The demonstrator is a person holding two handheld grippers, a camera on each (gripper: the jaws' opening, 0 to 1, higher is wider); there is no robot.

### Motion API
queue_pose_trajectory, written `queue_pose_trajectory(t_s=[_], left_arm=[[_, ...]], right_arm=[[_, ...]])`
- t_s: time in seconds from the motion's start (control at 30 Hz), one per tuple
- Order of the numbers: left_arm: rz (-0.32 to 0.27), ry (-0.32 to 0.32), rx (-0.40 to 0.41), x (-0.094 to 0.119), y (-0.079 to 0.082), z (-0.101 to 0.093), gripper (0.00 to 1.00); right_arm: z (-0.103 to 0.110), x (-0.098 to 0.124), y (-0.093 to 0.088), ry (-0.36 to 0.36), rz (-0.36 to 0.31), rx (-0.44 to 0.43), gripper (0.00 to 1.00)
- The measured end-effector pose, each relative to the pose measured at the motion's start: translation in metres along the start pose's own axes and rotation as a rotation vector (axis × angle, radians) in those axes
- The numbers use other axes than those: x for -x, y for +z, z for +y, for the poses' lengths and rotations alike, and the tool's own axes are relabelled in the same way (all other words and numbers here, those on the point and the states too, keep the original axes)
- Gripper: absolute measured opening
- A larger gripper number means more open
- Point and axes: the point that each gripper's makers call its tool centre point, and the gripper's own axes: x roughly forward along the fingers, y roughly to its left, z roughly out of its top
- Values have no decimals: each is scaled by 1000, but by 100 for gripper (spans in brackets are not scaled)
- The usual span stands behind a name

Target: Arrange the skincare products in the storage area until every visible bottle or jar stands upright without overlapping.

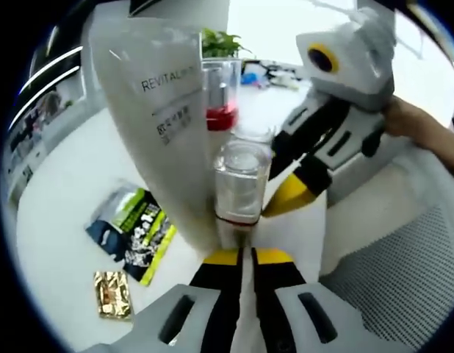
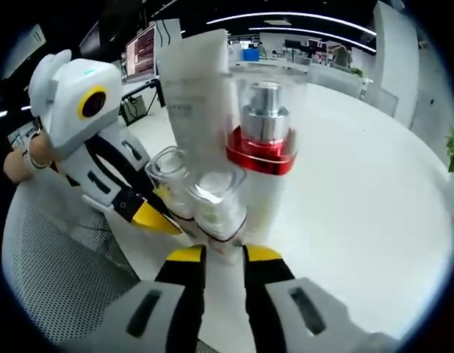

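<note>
Standing centre frame in left gripper view: white tube point(image 1: 164, 110), clear jar point(image 1: 242, 184) w/ red-collared bottle point(image 1: 221, 95) behind. Left gripper point(image 1: 247, 257) jaws nearly together – poss. pinching tube's base, hard to tell. Right gripper point(image 2: 216, 254) slightly apart, below jars – snack packet point(image 1: 135, 232) lower left.

You can read "REVITAL…" upper centre on the white tube point(image 1: 150, 110), rest cut off. Small print below it and the packet point(image 1: 135, 234) text, lower left: illegible.
</note>
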Motion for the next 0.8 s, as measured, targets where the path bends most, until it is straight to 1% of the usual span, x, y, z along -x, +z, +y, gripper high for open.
queue_pose_trajectory(t_s=[0.07,0.1,0.2,0.37,0.5,0.63,0.7,0.8], left_arm=[[0,10,-5,0,0,1,6],[-1,11,-4,-1,0,1,7],[-6,26,9,-1,2,2,6],[-17,28,49,-2,4,-1,8],[-23,31,105,-2,4,1,10],[-62,59,136,1,11,7,11],[-72,67,165,2,12,8,11],[-75,68,175,2,12,7,11]], right_arm=[[-1,0,0,-7,0,1,24],[-1,0,2,-7,-6,6,24],[-1,1,5,-10,-24,2,23],[-3,2,3,-22,-15,12,22],[-3,2,2,-23,-10,15,21],[-4,3,3,-24,-16,8,20],[-3,2,3,-23,-16,11,21],[-3,2,3,-22,-17,9,21]])
